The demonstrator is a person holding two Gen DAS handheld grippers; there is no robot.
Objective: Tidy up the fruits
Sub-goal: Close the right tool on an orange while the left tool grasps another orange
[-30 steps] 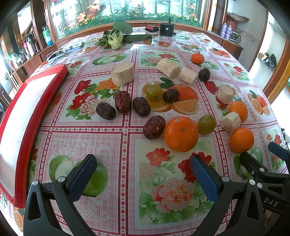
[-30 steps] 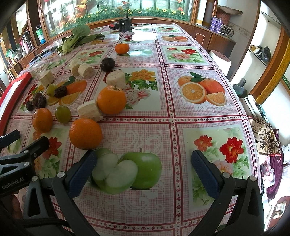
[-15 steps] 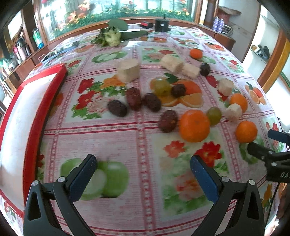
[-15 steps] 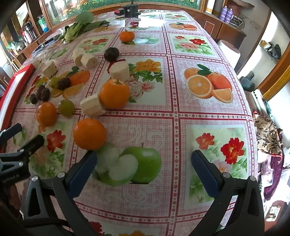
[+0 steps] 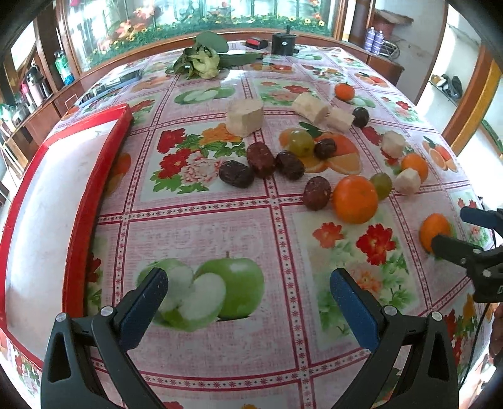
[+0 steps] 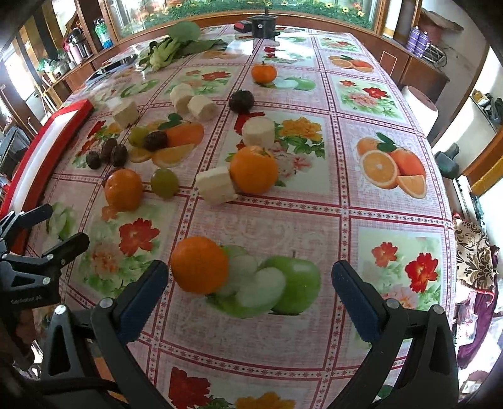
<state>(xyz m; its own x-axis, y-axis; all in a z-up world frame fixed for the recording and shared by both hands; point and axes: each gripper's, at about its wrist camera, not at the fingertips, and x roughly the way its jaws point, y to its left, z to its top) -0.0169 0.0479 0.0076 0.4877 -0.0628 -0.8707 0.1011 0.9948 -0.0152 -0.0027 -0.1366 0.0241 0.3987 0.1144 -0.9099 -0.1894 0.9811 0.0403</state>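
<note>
Round glossy orange (image 6: 199, 265) near right gripper (image 6: 250, 294), fingers spread wide

Two low wrist views across one table (image 5: 201, 220), sharing the scattered fruit.

A home dining room is indicated. A large table is covered with a fruit-and-flower printed oilcloth (image 5: 201, 226). Wooden cabinets (image 6: 421, 70) are seen upper right, thermos flasks (image 5: 34, 85) on a sideboard at upper left, and a window with flowers (image 5: 201, 15) along the top. Shoes on a shelf (image 5: 446, 85) appear far right.
</note>
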